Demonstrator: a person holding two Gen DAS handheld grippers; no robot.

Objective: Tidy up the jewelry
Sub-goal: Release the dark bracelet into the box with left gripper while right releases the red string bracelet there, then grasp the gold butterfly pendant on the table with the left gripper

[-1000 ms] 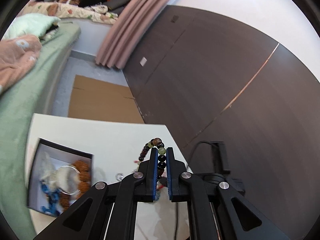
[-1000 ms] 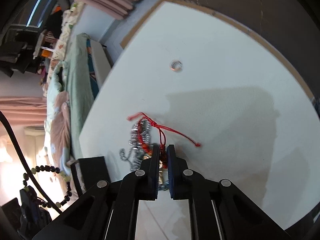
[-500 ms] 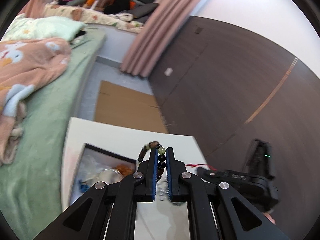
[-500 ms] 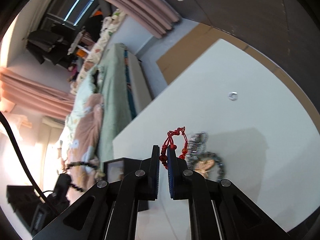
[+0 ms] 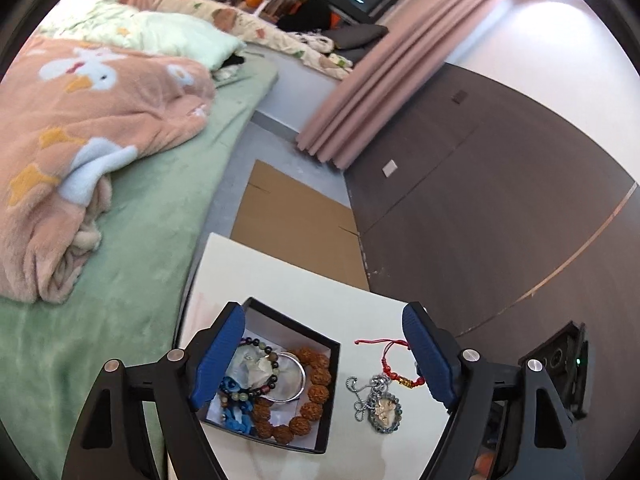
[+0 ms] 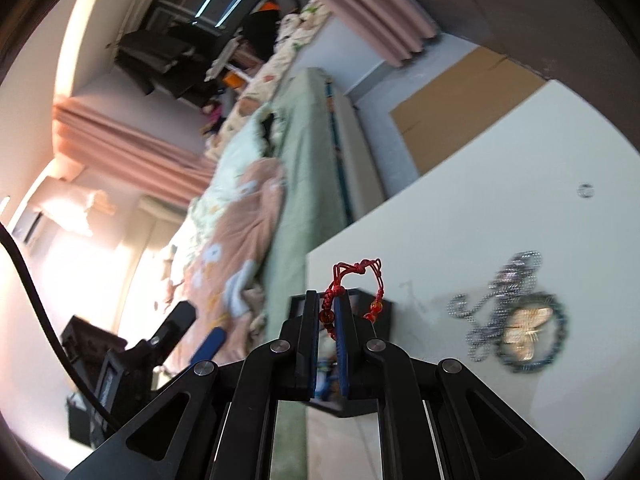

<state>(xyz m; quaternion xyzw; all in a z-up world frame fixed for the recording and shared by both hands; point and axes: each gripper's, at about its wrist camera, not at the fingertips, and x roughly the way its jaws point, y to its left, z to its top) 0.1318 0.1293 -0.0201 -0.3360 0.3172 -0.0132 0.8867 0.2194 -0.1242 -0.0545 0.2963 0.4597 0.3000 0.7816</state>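
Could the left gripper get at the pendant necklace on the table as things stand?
Probably yes: the left gripper is open and empty, and the pendant necklace lies exposed beside the box, nothing covering it.

Left gripper [image 5: 326,356]: formerly clamped on the dark bead bracelet [image 5: 262,364], now spread wide, the bracelet released and lying inside the black box [image 5: 330,396] with the brown seed beads [image 5: 312,396] and silver bangle [image 5: 294,376]. Right gripper [image 6: 329,314]: earlier pinching the red cord bracelet [image 6: 352,280] down on the white table [image 6: 500,216] beside the pendant chain [image 6: 516,320], now holding it raised clear of the tabletop near the box corner. Pendant chain: left behind on the table, apart from the red cord.
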